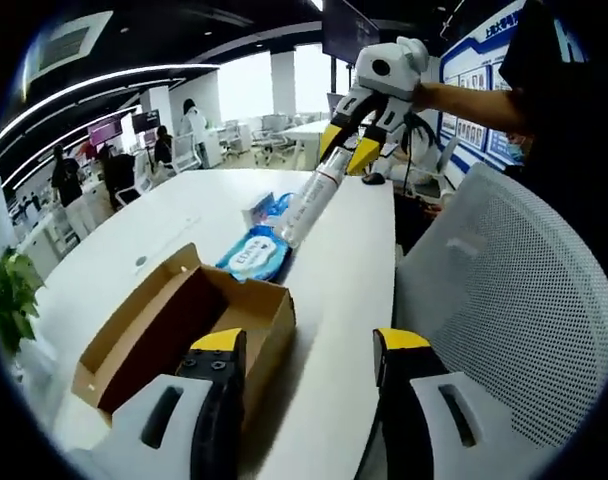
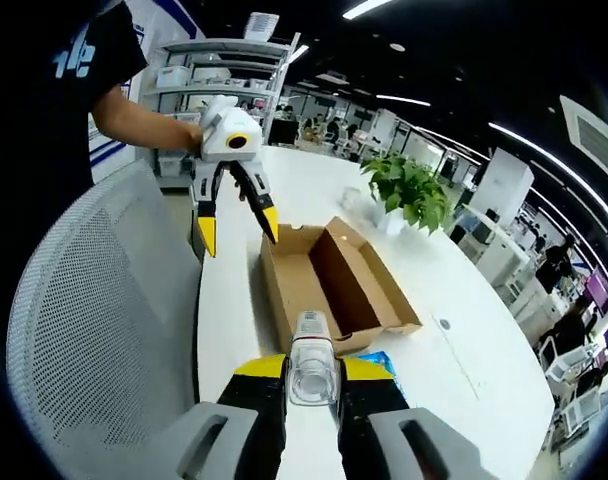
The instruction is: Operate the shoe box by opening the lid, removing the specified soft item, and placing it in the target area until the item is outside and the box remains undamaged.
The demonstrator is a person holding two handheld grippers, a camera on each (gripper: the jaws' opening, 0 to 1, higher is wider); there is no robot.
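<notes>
Shoe box (image 1: 189,330) is sitting open on the white table (image 1: 334,290), its lid flap folded out flat and its inside looking bare, just beyond my left gripper (image 1: 309,360), whose jaws are standing spread with nothing between them. My right gripper (image 2: 312,385) is pinching a white tube (image 2: 311,362) near its clear capped end; in the left gripper view that right gripper (image 1: 349,150) is showing at the far side, with the tube (image 1: 309,200) hanging slantwise down toward the blue wipes pack (image 1: 256,252) lying just past the far end of the box. I am judging the item to be out already, with only the setting-down left. The risk I am seeing: the tube is long and held at one end, so it could swing or slip from the jaws, and if I lower it blind its tip could strike the wipes pack or catch the cardboard rim and dent it. A second blue packet (image 1: 274,207) is lying farther along the table, crowding the free spot. A grey mesh chair (image 1: 504,300) is standing close to the table's near edge, and a potted plant (image 2: 409,192) is sitting on the table beyond the box in the right gripper view.
</notes>
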